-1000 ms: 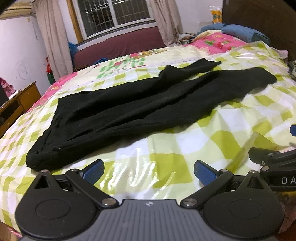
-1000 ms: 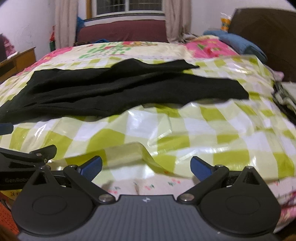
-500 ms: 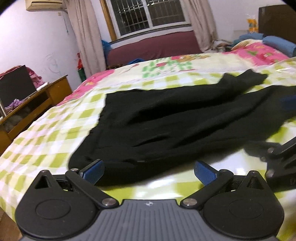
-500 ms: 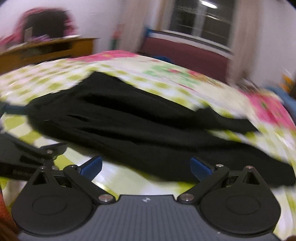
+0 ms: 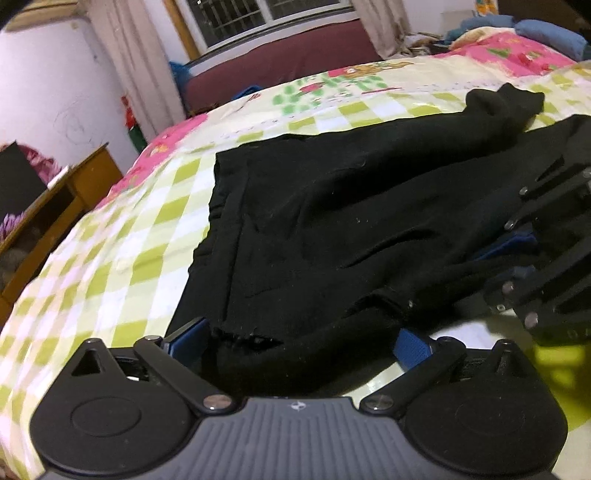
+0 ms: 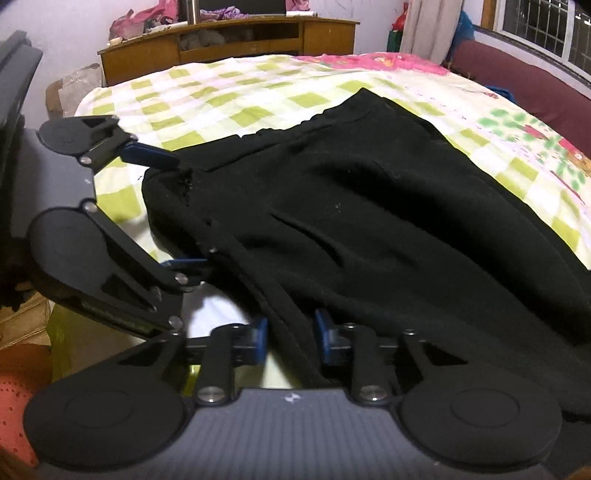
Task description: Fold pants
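Black pants (image 5: 351, 206) lie flat on the green-checked bed cover (image 5: 122, 258), with the waist end nearest me. My left gripper (image 5: 299, 339) is open, and the near waist corner lies between its wide-spread blue pads without being pinched. In the right wrist view that left gripper (image 6: 166, 210) straddles the same corner of the pants (image 6: 369, 206). My right gripper (image 6: 291, 336) is closing: its blue pads stand close together with a folded edge of the pants filling the gap. In the left wrist view the right gripper (image 5: 546, 258) shows at the right edge, over the cloth.
A wooden desk (image 6: 236, 40) with clutter stands beyond the bed's far side. A maroon sofa (image 5: 280, 62) sits under the barred window, next to curtains (image 5: 136, 62). Blue pillows (image 5: 546, 29) and a pink patterned sheet (image 5: 509, 55) lie at the head of the bed.
Both grippers moved across the bed to the pants' waist end. The right gripper rolled and its jaws went from wide apart to narrow around the pants' edge. The left stayed open.
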The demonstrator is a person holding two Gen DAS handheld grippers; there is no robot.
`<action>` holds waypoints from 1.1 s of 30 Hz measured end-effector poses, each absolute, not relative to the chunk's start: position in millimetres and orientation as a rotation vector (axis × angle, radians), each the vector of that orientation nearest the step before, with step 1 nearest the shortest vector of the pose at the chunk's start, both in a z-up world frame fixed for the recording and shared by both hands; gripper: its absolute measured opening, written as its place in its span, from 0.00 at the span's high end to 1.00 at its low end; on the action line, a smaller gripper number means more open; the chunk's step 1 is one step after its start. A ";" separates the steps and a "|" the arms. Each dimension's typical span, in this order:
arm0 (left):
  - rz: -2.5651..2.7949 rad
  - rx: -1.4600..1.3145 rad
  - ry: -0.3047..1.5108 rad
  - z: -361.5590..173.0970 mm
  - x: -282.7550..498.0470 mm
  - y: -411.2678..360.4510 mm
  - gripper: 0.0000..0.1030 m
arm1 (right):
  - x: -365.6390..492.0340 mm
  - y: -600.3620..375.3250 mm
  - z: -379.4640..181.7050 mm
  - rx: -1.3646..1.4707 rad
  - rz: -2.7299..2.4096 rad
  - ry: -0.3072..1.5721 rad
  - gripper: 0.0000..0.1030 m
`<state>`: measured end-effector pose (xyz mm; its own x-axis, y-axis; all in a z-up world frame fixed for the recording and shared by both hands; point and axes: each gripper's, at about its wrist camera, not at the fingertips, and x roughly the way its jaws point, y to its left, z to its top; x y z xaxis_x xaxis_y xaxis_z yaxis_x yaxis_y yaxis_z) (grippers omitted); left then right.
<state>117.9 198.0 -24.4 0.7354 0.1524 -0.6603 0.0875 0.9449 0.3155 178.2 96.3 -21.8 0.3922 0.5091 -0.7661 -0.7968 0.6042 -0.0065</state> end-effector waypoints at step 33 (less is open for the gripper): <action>0.215 0.287 0.753 -6.7 92.5 265.0 0.24 | 100.5 78.9 2.0 -0.321 0.651 0.773 0.68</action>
<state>92.5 265.0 -6.7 0.7106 0.2925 -0.6400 -0.0888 0.9395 0.3308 100.5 78.9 2.0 0.5360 0.4224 -0.7309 -0.6483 0.7605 -0.0359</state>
